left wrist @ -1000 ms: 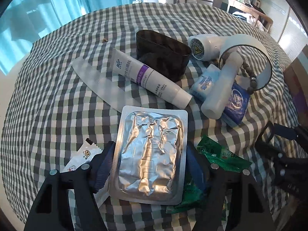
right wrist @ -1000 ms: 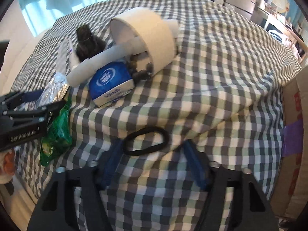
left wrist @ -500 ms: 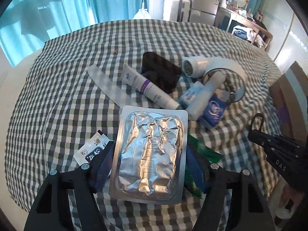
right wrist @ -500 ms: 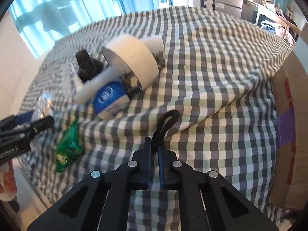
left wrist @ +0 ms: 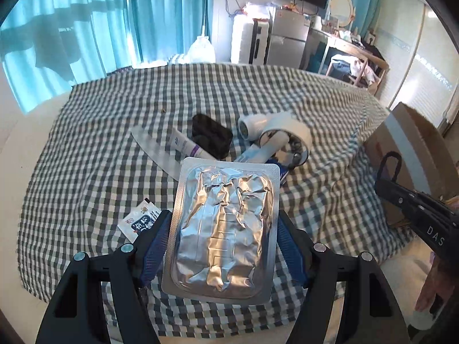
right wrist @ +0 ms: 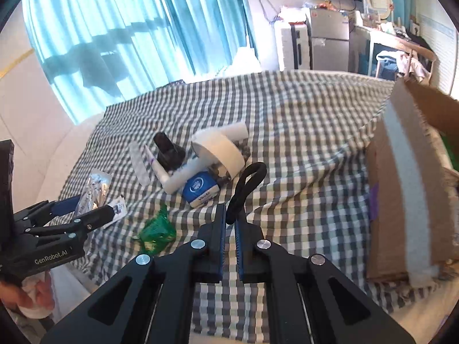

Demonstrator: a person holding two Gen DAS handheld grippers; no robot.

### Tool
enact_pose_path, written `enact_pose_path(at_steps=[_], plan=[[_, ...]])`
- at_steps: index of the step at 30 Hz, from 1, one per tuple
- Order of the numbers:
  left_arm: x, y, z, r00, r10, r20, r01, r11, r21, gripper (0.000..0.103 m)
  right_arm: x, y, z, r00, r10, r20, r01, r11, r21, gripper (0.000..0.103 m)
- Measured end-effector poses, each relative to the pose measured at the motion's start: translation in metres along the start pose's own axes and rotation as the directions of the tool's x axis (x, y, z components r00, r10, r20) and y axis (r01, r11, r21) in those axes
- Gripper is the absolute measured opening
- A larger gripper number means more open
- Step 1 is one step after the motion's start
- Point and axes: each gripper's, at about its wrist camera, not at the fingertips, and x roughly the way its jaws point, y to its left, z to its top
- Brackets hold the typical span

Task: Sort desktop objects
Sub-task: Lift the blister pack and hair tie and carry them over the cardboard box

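My left gripper (left wrist: 222, 229) is shut on a silver foil blister pack (left wrist: 223, 229) and holds it high above the checkered table (left wrist: 100, 172). My right gripper (right wrist: 229, 220) is shut on a black hair tie (right wrist: 248, 185), lifted off the cloth; it also shows at the right of the left wrist view (left wrist: 388, 166). On the table lie a white tape roll (right wrist: 219, 153), a blue tissue pack (right wrist: 200, 187), a white tube (left wrist: 186, 144), a black case (left wrist: 210, 139) and a green packet (right wrist: 156, 229).
An open cardboard box (right wrist: 413, 177) stands at the table's right edge. A small white sachet (left wrist: 140, 220) lies near the front left. A clear flat strip (left wrist: 156, 150) lies beside the tube. Blue curtains and furniture are behind.
Both grippers rose well above the table. The right gripper closed on the hair tie and lifted it. The left gripper kept hold of the blister pack.
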Motion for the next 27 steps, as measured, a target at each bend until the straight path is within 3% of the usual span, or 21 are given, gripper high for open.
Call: enact_pose_path(at_steps=[9, 15, 20, 27], plan=[[-0.039, -0.013, 0.006, 1.000, -0.026, 0.010, 0.026, 1.000, -0.018, 0.073, -0.045, 0.027, 0.001, 0.998, 0.025, 0.053, -0.023, 0.999, -0.044, 0.006], [-0.062, -0.043, 0.021, 0.996, -0.074, 0.041, 0.073, 0.997, 0.020, 0.073, -0.077, 0.029, 0.007, 0.994, 0.032, 0.107, -0.024, 0.997, -0.075, 0.006], [-0.074, -0.078, 0.042, 0.989, -0.130, 0.065, 0.124, 0.989, 0.079, 0.073, -0.102, 0.011, 0.023, 0.988, 0.005, 0.152, 0.009, 0.996, -0.089, 0.006], [-0.075, -0.150, 0.071, 0.972, -0.223, 0.071, 0.210, 0.965, 0.155, 0.073, -0.134, -0.046, 0.048, 0.970, -0.093, 0.224, 0.102, 0.994, -0.032, 0.006]])
